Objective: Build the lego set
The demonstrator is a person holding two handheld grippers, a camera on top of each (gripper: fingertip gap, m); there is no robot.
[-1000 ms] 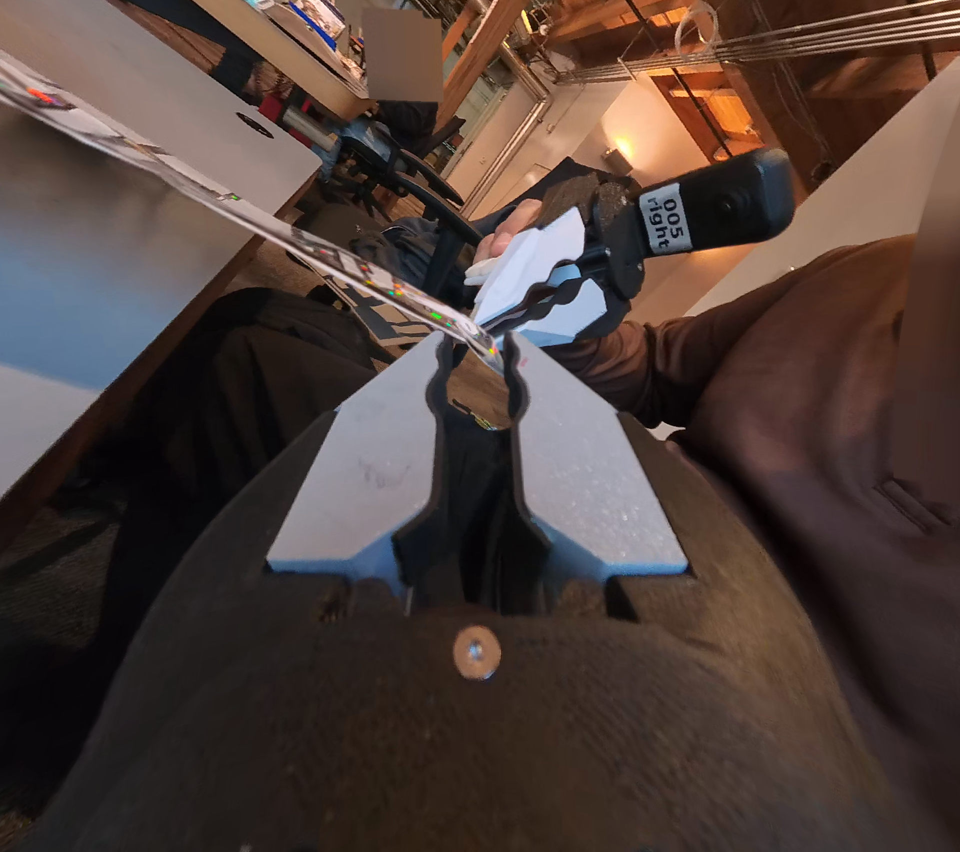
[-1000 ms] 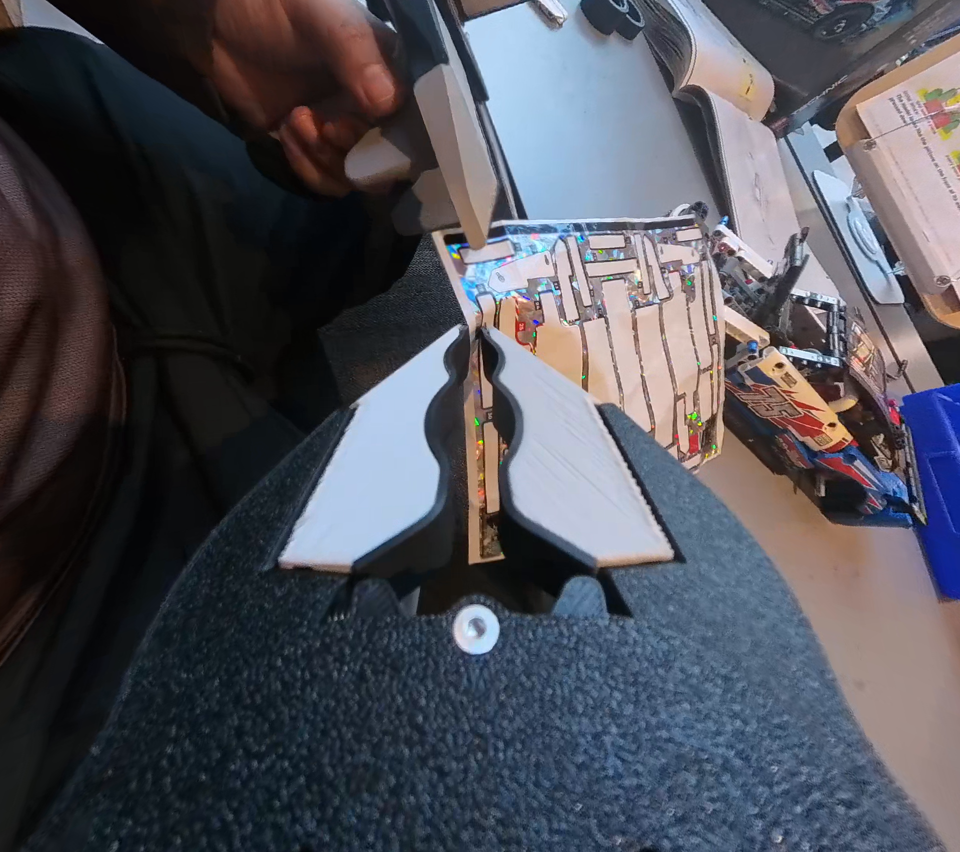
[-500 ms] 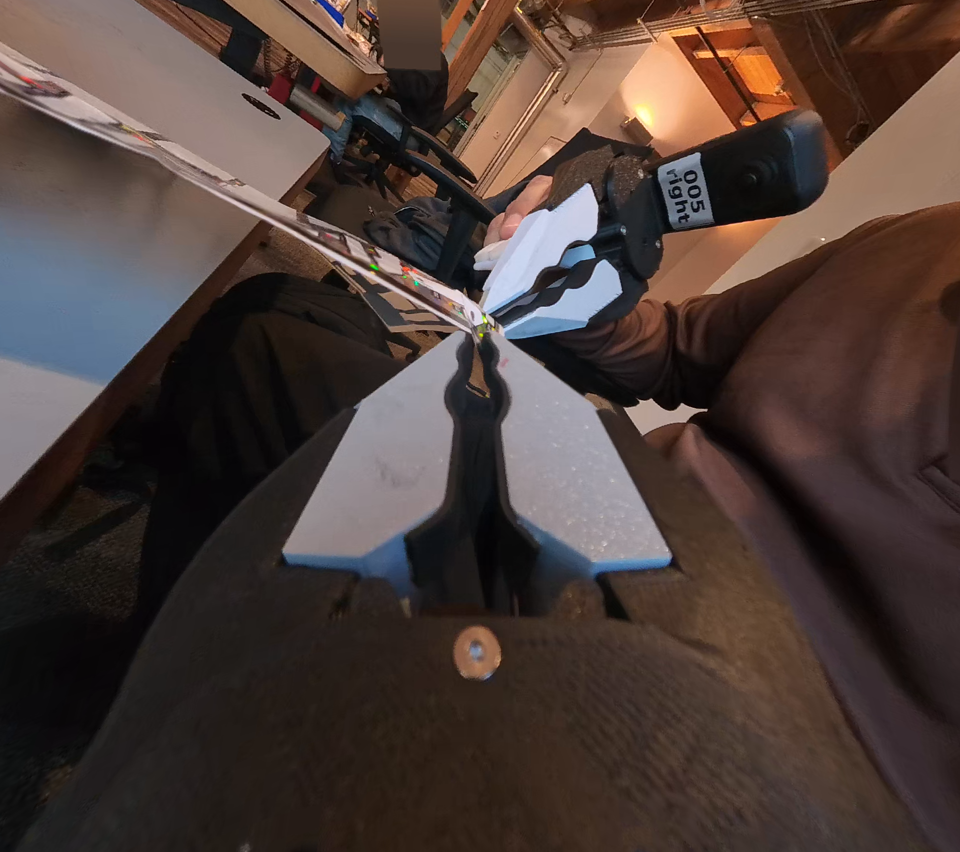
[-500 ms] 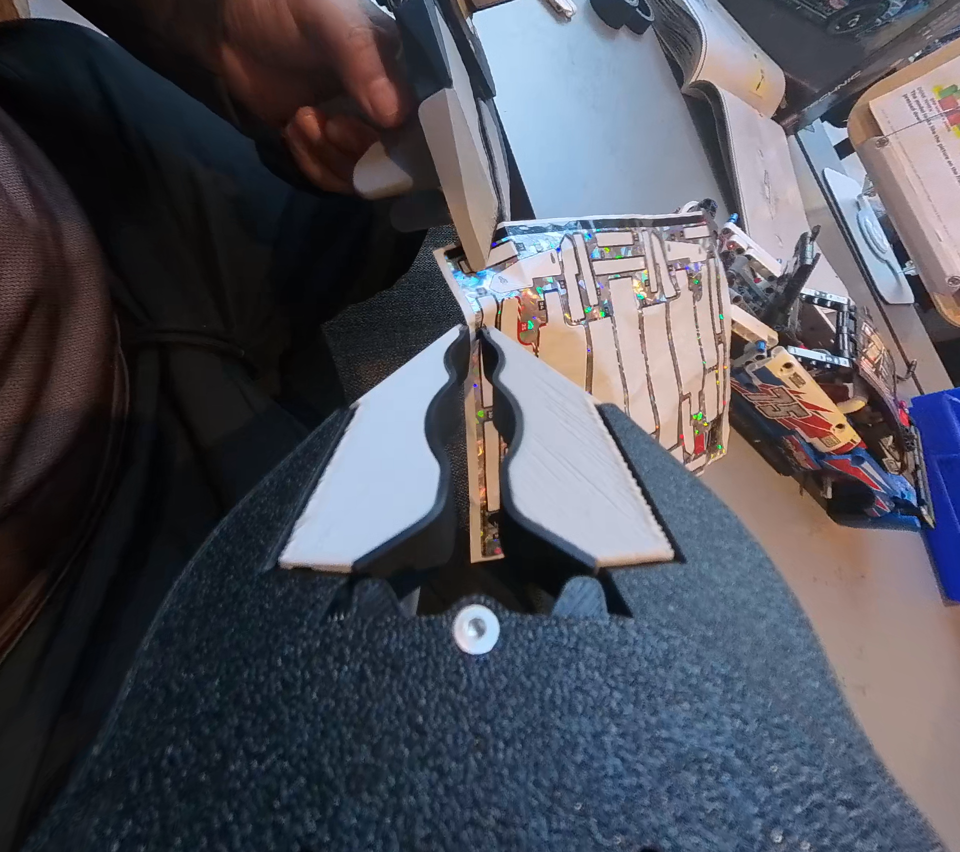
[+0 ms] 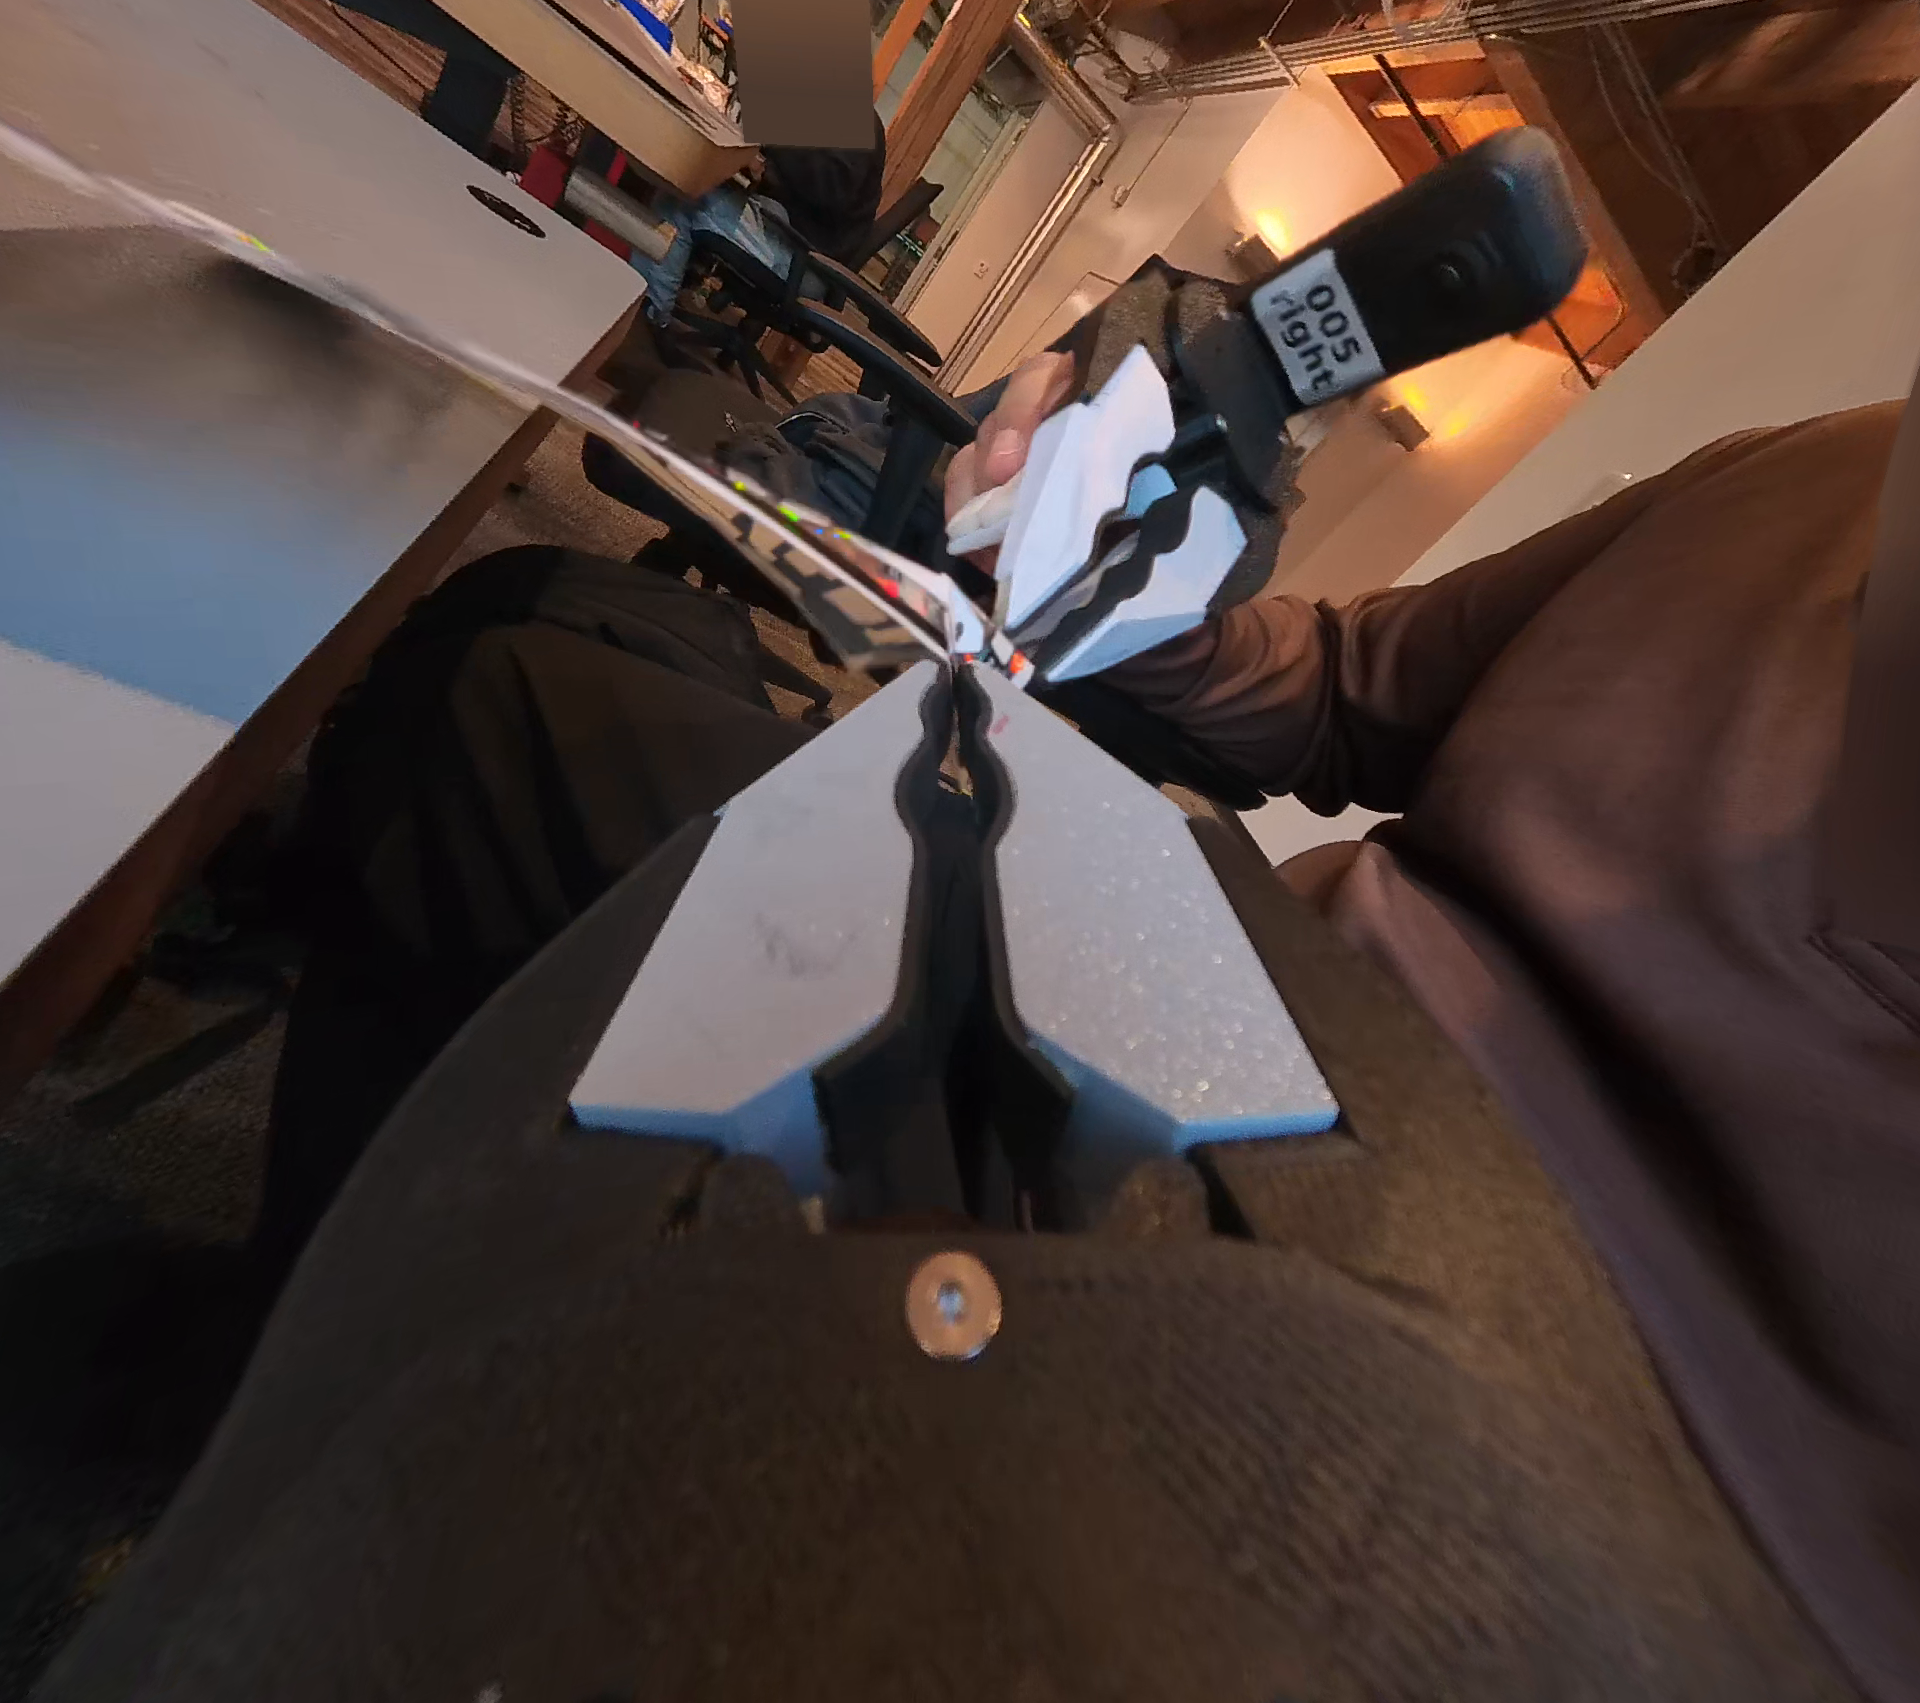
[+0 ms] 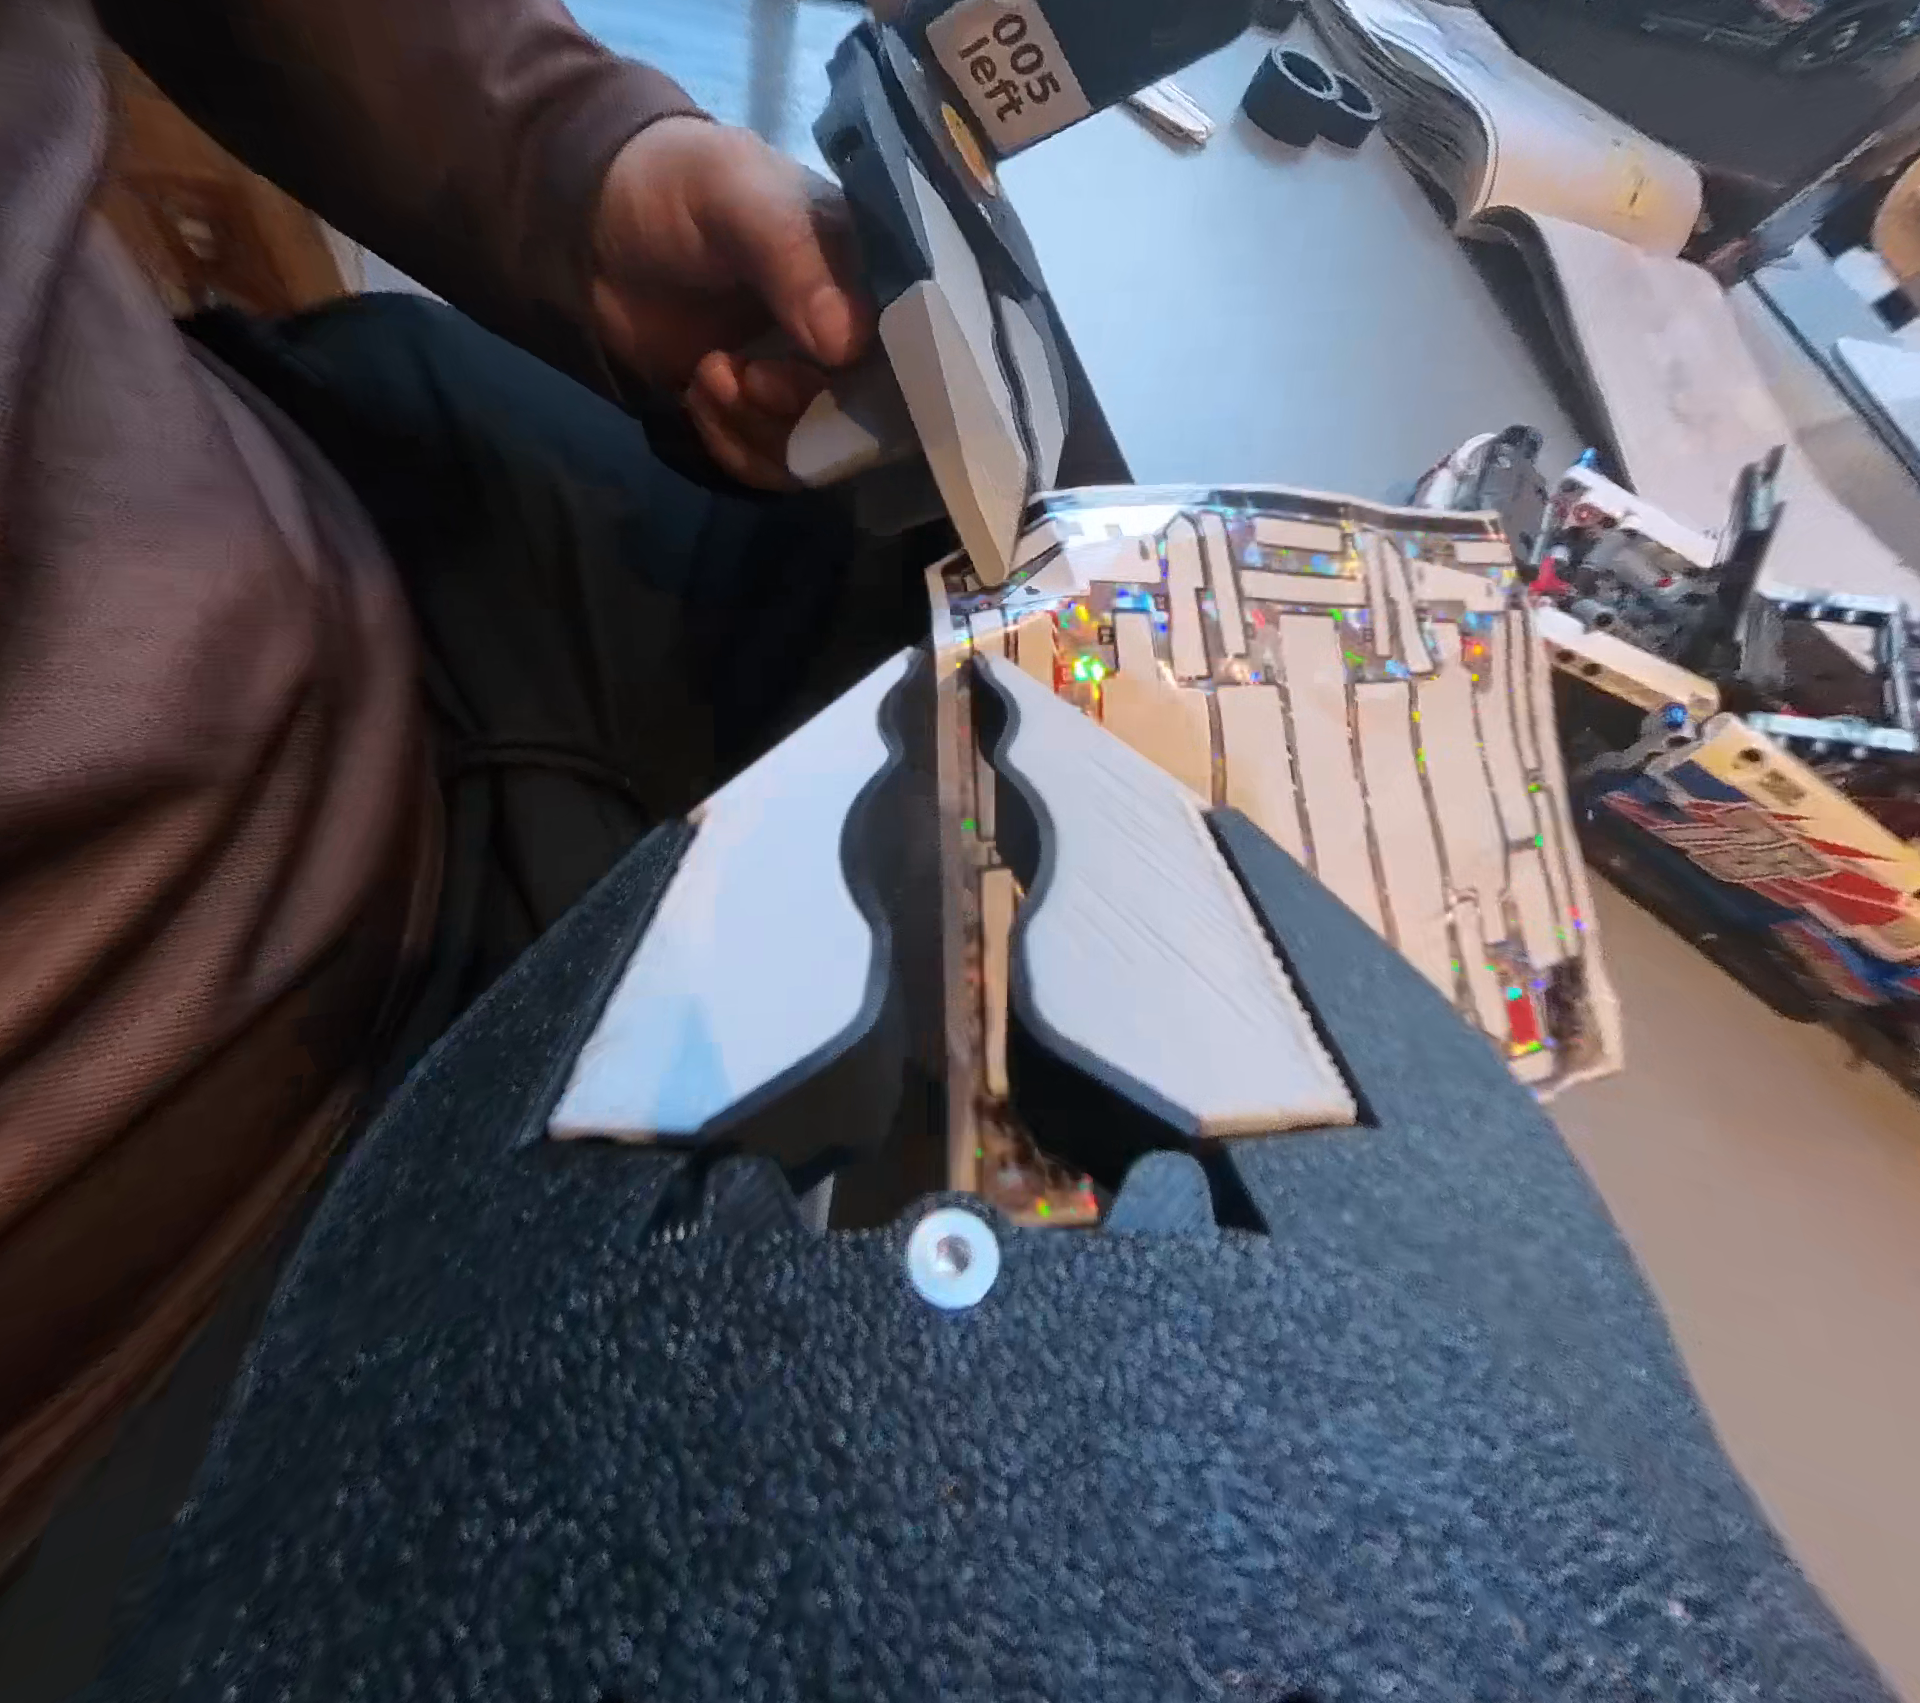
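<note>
Over the person's lap, beside the grey table point(image 6: 1299, 323), the holographic sticker sheet point(image 6: 1351, 718) is held between both tools. The right gripper point(image 6: 961, 666) has its jaws closed down to a thin slit on the sheet's near left edge, the strip of foil running back between its fingers. The left gripper point(image 6: 997, 562) comes down at the sheet's top left corner, its jaws pressed nearly together; in its own view the left gripper point(image 5: 961, 682) tips meet right at that corner with a small red and white scrap at the tips, though whether it has pinched a sticker or the sheet itself I cannot tell. Seen from there, the right gripper point(image 5: 1013, 640) sits just past the sheet's corner. Beyond the sheet, on the table, lies the partly built lego car point(image 6: 1714, 718), red, white and blue, with an open instruction booklet point(image 6: 1538, 157) and two black tyres point(image 6: 1309, 95) farther back from the sheet
</note>
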